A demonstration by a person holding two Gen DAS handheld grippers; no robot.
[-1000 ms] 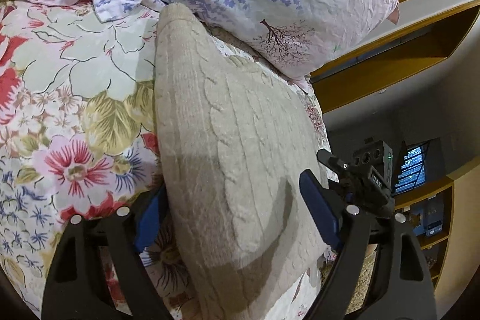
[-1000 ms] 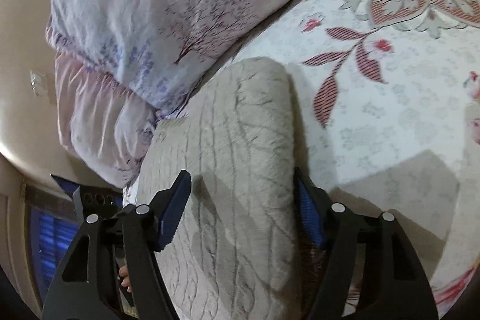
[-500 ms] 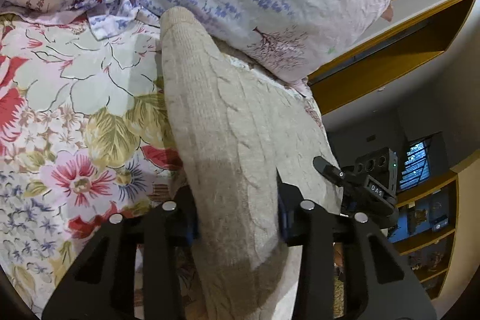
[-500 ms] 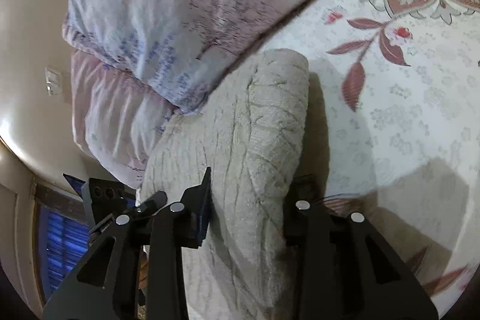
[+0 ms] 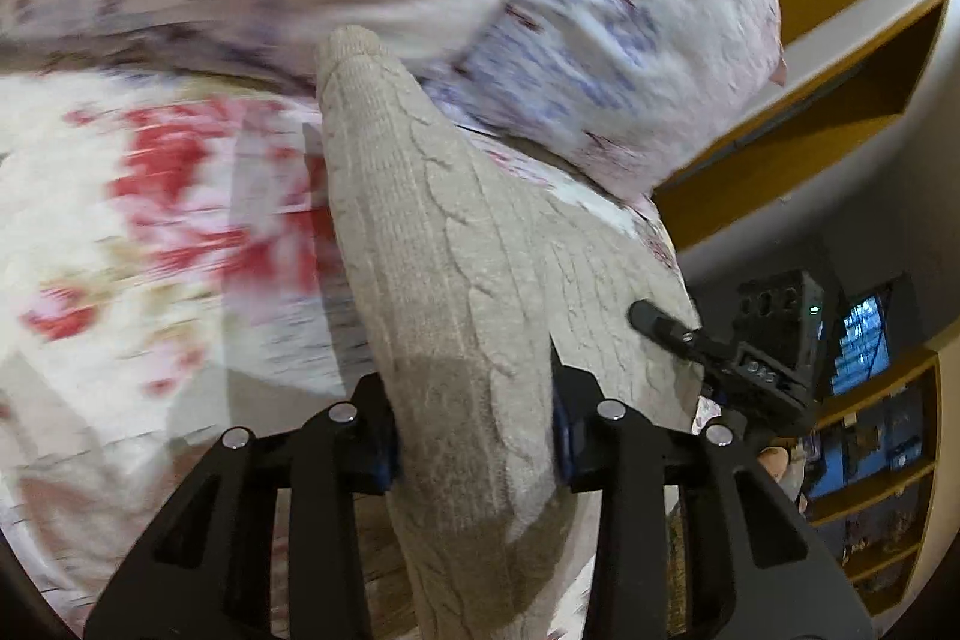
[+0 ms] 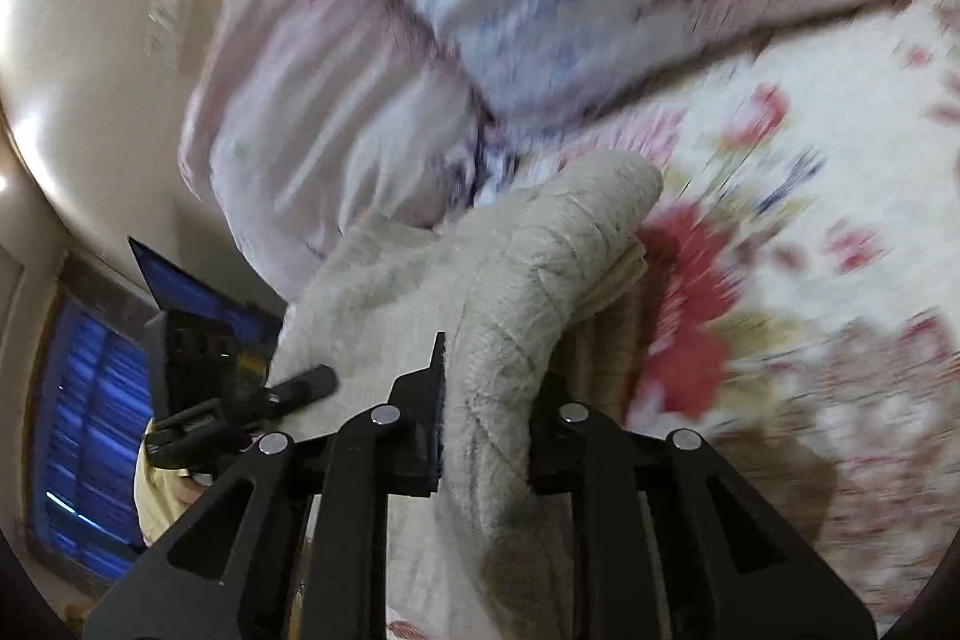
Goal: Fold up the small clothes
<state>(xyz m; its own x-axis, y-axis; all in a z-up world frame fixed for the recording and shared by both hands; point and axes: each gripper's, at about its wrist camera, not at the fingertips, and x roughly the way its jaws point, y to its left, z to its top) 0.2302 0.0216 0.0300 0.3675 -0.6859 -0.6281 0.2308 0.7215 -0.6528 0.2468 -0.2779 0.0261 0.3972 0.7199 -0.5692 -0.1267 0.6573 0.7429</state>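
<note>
A beige cable-knit sweater (image 5: 444,256) lies folded on a floral bedsheet (image 5: 150,220). My left gripper (image 5: 474,436) is shut on one end of the folded edge, the knit bunched between its blue pads. My right gripper (image 6: 486,424) is shut on the other end of the same sweater (image 6: 540,268), which rises in a ridge ahead of the fingers. Each gripper shows in the other's view: the right one (image 5: 774,358) beyond the sweater, the left one (image 6: 240,388) at the sweater's left edge. The background is motion-blurred.
Lavender-print pillows (image 5: 600,40) lie just behind the sweater and show in the right wrist view (image 6: 480,10) too. A wooden headboard shelf (image 5: 840,58) and shelving (image 5: 882,460) stand at the right. A blue-lit window (image 6: 90,430) is at the left.
Both grippers closed from open onto the sweater's folded edge. They now lift and swing it, blurring the bed and pillows behind.
</note>
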